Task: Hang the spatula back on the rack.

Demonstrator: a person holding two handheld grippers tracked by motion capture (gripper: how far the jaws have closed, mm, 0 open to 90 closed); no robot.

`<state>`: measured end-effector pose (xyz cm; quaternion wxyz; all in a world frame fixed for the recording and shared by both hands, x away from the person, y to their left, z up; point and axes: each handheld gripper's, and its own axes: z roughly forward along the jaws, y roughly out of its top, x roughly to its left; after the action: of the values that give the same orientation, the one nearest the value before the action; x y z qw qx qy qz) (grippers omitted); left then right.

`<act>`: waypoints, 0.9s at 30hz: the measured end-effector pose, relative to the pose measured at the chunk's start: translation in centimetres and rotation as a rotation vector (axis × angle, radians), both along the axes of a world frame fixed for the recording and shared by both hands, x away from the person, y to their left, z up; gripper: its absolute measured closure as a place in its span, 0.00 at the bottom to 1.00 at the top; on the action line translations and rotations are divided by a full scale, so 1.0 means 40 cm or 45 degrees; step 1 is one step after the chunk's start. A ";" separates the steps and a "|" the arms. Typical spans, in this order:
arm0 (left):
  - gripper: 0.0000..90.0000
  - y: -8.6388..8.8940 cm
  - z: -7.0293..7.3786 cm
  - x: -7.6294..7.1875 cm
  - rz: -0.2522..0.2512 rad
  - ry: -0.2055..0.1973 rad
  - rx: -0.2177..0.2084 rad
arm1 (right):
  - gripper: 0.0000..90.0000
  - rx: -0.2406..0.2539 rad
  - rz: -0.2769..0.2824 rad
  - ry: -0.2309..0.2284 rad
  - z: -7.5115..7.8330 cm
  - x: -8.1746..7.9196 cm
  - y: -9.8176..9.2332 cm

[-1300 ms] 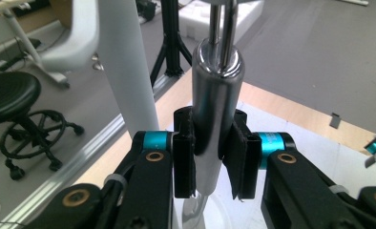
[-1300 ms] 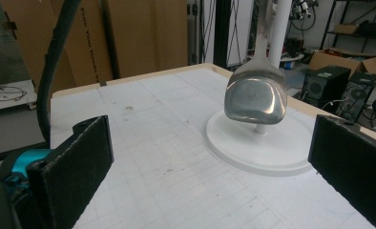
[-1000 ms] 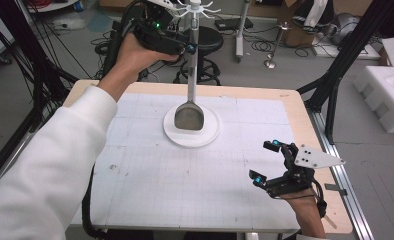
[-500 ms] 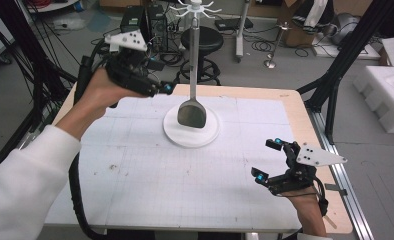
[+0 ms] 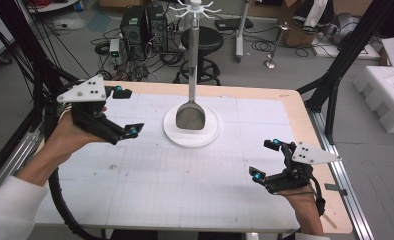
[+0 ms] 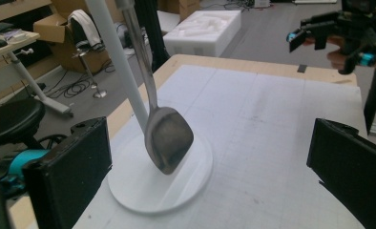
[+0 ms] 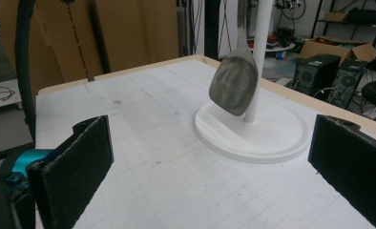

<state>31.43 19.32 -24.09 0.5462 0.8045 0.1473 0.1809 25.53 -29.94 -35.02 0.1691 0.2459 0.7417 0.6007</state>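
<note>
A metal spatula (image 5: 190, 114) hangs blade-down from a white rack (image 5: 193, 10) whose pole rises from a round white base (image 5: 211, 134) at the far middle of the table (image 5: 185, 190). The blade dangles just above the base, close against the pole.

The left gripper (image 5: 126, 112) is held over the table's far left part, to the left of the base. Its jaws have just been opening and now stand spread wide with nothing between them. In the left gripper view (image 6: 210, 181) the spatula's blade (image 6: 168, 139) sits ahead of the jaws and nearer the left one, clear of both pads, tilted slightly with its handle rising up beside the pole.

The right gripper (image 5: 265, 160) hovers low over the near right part of the table, well apart from the rack. Its jaws too are spread and empty; in the right gripper view (image 7: 210, 171) the blade (image 7: 234, 81) hangs farther off, between and beyond the two pads, with the base below it.
</note>
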 end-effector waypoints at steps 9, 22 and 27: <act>0.02 0.104 -0.150 -0.072 0.059 0.028 -0.086 | 0.00 0.000 0.002 0.013 -0.008 0.005 0.005; 0.02 0.217 -0.359 -0.124 0.159 0.150 -0.207 | 0.00 -0.022 -0.005 0.036 -0.034 0.011 0.009; 0.02 0.222 -0.380 -0.127 0.172 0.163 -0.207 | 0.00 -0.028 -0.007 0.033 -0.044 0.012 0.007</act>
<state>26.36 28.21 -39.30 0.5858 0.7556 0.2499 0.1531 26.00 -29.65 -36.76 0.1640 0.2537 0.7497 0.5888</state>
